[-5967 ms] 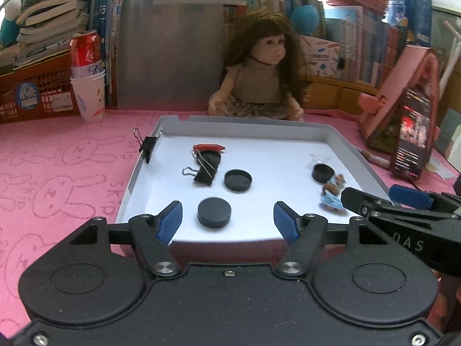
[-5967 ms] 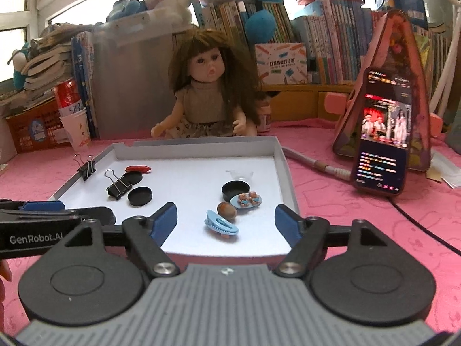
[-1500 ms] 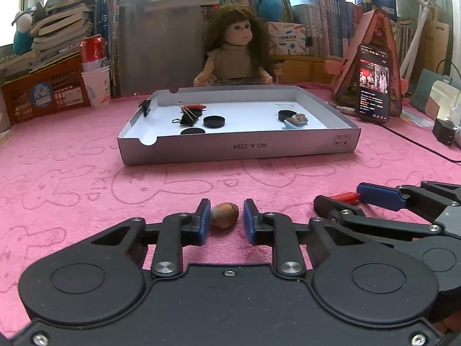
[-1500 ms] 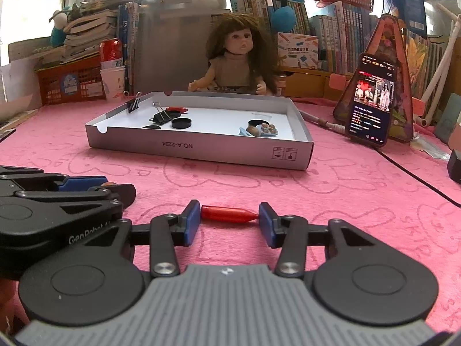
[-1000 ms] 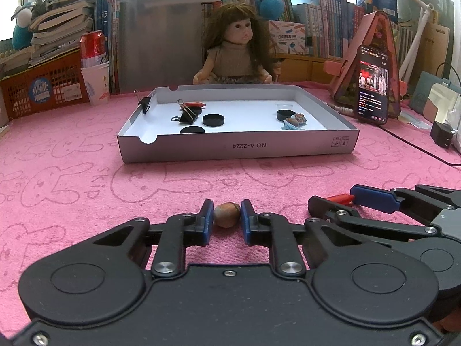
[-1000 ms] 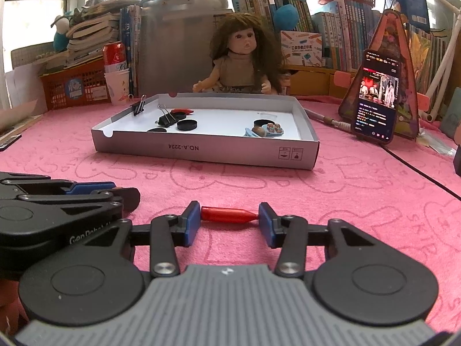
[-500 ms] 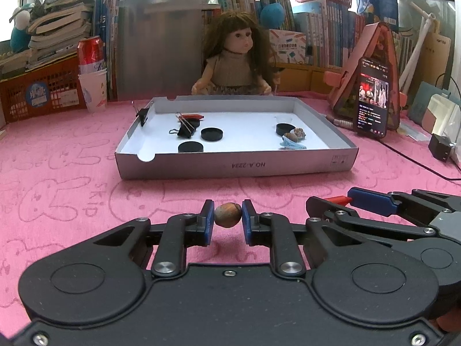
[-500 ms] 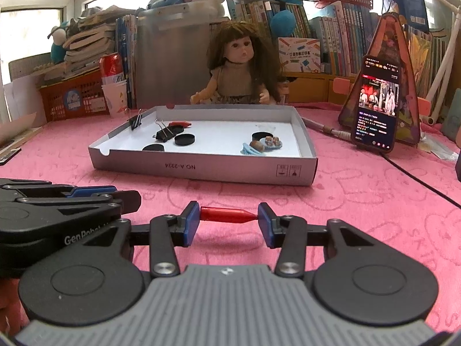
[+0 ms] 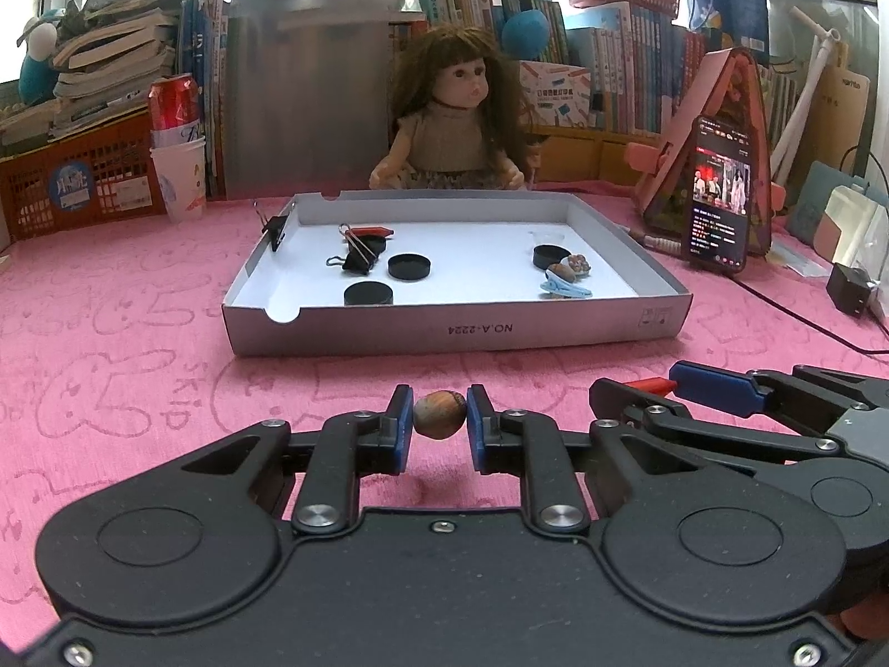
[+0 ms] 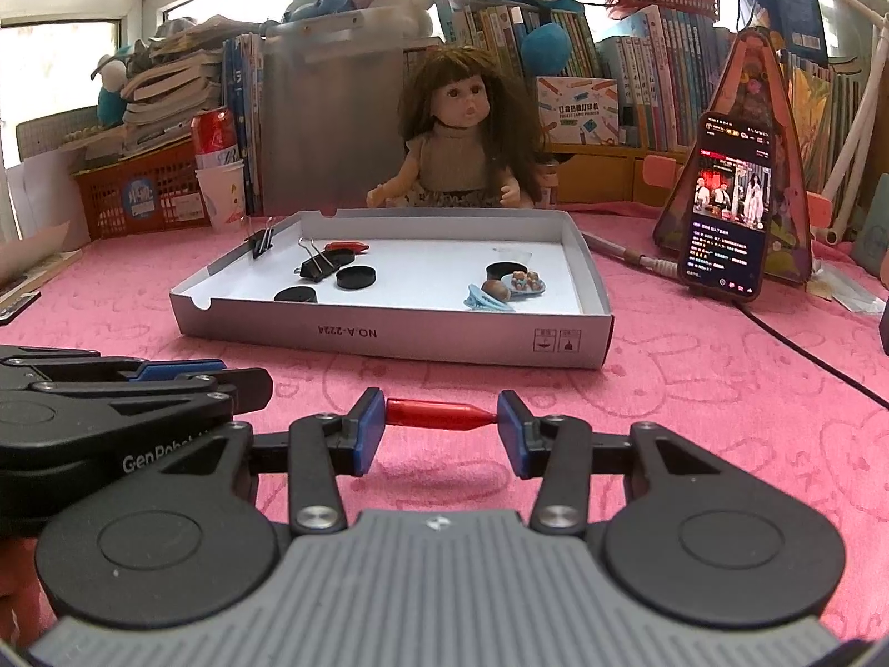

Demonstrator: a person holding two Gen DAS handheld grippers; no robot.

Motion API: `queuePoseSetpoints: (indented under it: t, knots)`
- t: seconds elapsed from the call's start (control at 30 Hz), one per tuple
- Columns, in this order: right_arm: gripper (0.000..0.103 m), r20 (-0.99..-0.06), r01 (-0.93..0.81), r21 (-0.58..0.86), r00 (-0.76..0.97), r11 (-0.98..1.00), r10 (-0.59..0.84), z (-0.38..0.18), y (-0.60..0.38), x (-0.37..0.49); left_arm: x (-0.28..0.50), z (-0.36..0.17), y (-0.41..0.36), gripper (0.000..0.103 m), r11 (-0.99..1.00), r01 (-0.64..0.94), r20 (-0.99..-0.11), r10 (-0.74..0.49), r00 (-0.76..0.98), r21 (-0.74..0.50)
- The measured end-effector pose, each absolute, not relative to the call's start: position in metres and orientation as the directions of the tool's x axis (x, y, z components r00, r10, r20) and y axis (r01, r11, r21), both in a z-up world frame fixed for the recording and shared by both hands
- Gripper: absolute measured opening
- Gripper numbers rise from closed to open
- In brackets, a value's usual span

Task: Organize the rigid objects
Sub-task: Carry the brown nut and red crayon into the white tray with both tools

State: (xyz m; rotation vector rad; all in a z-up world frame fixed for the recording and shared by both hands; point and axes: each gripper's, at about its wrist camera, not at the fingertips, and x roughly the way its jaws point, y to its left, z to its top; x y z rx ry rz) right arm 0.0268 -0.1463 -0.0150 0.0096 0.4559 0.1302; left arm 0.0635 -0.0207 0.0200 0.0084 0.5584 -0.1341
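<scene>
My left gripper (image 9: 439,422) is shut on a small brown nut (image 9: 439,414) and holds it above the pink mat, in front of the white tray (image 9: 455,328). My right gripper (image 10: 441,425) is shut lengthwise on a red pen cap (image 10: 439,413), also raised in front of the tray (image 10: 389,333). The tray holds black round lids (image 9: 409,265), binder clips (image 9: 358,255), another red cap (image 9: 371,231), a blue clip (image 9: 564,289) and a second nut (image 10: 495,289). The right gripper also shows at the right of the left wrist view (image 9: 667,389).
A doll (image 9: 455,128) sits behind the tray. A phone (image 9: 719,194) leans on a pink stand at the right, with a cable across the mat. A paper cup with a red can (image 9: 178,167) and an orange crate (image 9: 72,183) stand at the back left.
Both grippers have lifted from the mat with the nut and red cap held, and have moved closer to the tray. Six seconds ago both were open over the tray.
</scene>
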Motion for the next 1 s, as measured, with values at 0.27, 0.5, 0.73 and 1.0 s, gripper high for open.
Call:
queuePoseSetpoints:
  t: [0.27,0.5,0.73,1.0]
  knots:
    - [0.049,-0.43,-0.125,0.038,0.894,0.991,0.129,-0.009,-0.145,0.033,0.069,0.026,-0.019,0.019,0.992,0.124,-0.522,-0.121,0.844,-0.03]
    - [0.049,-0.431,-0.133,0.051,0.891,0.99,0.142,-0.007,-0.147,0.038,0.076,0.029,-0.017,0.019,0.991,0.123,-0.525,-0.128,0.842,-0.043]
    - [0.049,-0.42,-0.13,0.053,0.897,0.99,0.14,-0.001,-0.148,0.042,0.081,0.035,-0.019,0.019,0.991,0.123,-0.511,-0.128,0.85,-0.044]
    - [0.049,-0.405,-0.135,0.051,0.903,0.99,0.144,0.006,-0.148,0.05,0.09,0.044,-0.019,0.019,0.992,0.119,-0.498,-0.126,0.858,-0.046]
